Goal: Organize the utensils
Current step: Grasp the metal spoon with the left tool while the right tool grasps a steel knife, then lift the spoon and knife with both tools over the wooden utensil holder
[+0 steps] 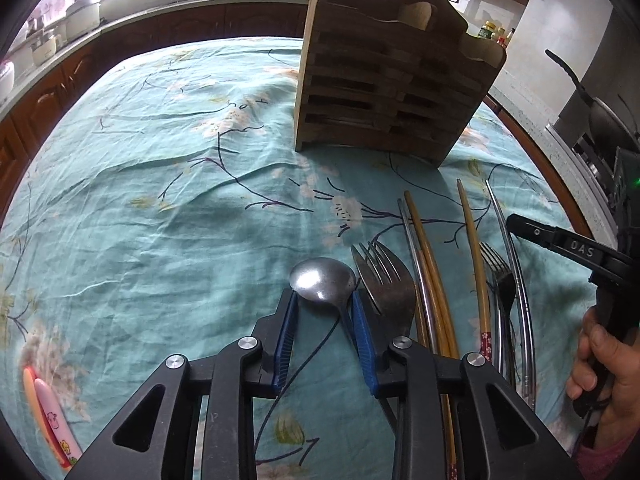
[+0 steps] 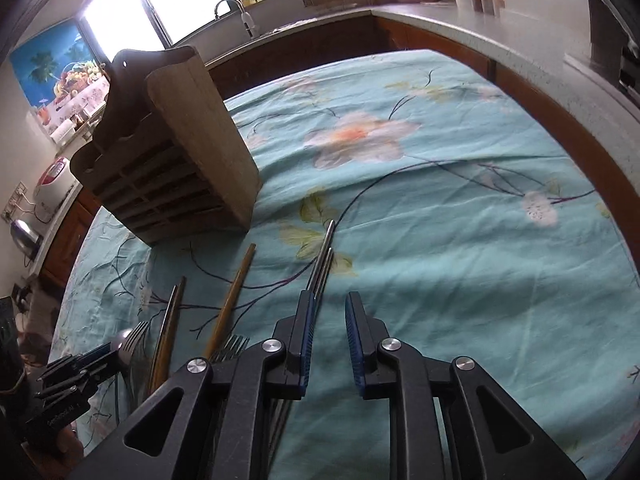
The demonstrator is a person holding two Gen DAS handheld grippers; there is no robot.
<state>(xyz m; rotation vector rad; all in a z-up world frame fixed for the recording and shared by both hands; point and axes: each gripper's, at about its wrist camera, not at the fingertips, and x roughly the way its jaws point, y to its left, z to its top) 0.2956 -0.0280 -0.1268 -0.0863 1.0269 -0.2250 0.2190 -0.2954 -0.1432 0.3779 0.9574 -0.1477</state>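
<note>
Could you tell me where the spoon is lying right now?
In the left wrist view, the spoon lies on the tablecloth between the left gripper fingers, just left of the big fork.

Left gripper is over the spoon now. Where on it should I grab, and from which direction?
Take the spoon by its thin handle just behind the bowl, coming down from above. The neck already lies between the left gripper fingers, bowl pointing away toward the wooden holder. Mind the big fork lying close beside the right-hand finger.

Left gripper (image 1: 324, 300) and right gripper (image 2: 328, 304) point steeply down, jaws parted.
</note>
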